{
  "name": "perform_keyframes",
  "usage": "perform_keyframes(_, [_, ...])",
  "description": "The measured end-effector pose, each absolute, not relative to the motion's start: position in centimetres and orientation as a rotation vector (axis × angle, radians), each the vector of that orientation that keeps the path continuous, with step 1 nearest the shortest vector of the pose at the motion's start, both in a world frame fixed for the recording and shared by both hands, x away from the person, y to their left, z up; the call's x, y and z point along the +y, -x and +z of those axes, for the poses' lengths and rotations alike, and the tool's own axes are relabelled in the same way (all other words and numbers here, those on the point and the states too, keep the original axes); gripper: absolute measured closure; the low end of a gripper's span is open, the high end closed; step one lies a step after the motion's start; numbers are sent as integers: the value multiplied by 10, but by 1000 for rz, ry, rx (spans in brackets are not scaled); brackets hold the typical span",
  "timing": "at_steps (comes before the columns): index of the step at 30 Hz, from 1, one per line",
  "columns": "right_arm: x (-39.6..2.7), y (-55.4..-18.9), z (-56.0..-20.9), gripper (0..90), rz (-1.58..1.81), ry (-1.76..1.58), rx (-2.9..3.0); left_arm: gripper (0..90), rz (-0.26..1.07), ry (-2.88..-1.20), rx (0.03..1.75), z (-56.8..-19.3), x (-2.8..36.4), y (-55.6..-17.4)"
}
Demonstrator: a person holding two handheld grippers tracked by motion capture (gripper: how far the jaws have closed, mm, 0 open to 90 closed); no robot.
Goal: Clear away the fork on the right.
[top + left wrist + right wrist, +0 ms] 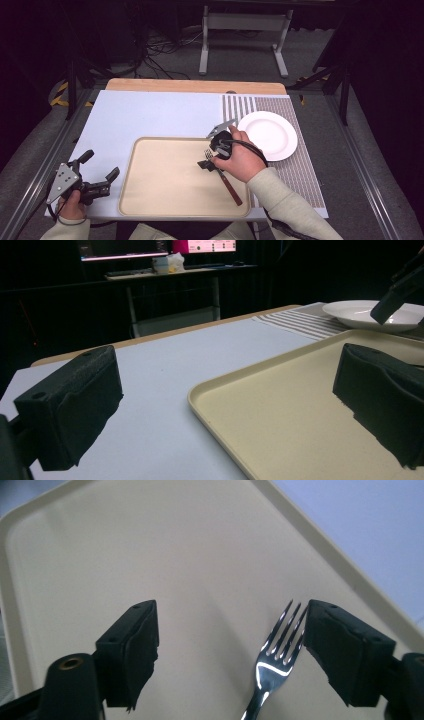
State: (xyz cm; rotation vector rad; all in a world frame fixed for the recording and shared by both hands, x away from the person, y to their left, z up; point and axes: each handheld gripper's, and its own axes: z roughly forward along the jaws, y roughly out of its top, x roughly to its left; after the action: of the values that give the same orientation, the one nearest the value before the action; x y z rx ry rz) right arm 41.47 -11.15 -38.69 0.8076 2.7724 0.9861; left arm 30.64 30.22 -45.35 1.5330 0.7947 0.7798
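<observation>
Right claw (230,645) hovering wide open over the beige plastic tray (100,545), gripping nothing. Silver metal fork with a brown handle (277,645) lying on the tray's right side, tines just inside one pad, handle running back toward the counter's near edge.

White plate (268,134) on striped mat (295,150), perhaps monitors (155,247) behind.
</observation>
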Motion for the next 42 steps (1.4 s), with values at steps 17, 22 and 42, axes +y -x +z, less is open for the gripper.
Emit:
perform_keyframes(17, [-94, -433, -408, 639, 871, -283, 2773, 0, 775, -1532, 793, -453, 302, -306])
perform_keyframes(22, [-95, -440, -417, 830, 848, -212, 2783, 0, 775, -1532, 791, -453, 302, -306])
perform_keyframes(42, [-95, -446, -432, 900, 779, -176, 2770, 0, 773, -1531, 793, -453, 302, -306])
